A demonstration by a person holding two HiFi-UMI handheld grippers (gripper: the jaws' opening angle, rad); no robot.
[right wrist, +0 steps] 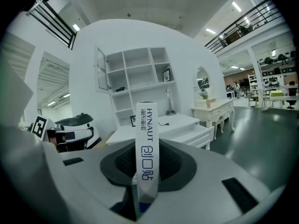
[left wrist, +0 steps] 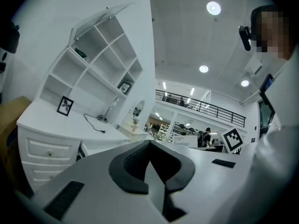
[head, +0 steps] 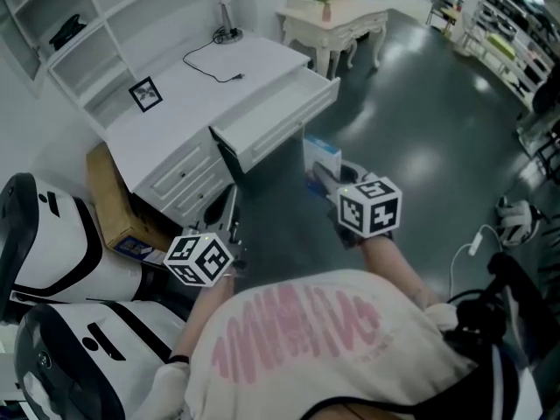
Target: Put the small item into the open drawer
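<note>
Holding slim white blue-printed cardboard box [right wrist: 147, 139] upright, clamped between right gripper [right wrist: 145, 181] jaws, apparently for carrying, well short of the open white desk drawer [head: 276, 103]; left gripper [left wrist: 150, 169] closed, empty, seemingly spare.

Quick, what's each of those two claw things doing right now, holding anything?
Left gripper: closed, nothing between its jaws.
Right gripper: closed on a small white box.

Dark glossy floor [head: 420, 121], white wall [left wrist: 56, 13] — white shelf unit [head: 83, 51], cream carved table [head: 337, 14], round ceiling lights [left wrist: 213, 7].
</note>
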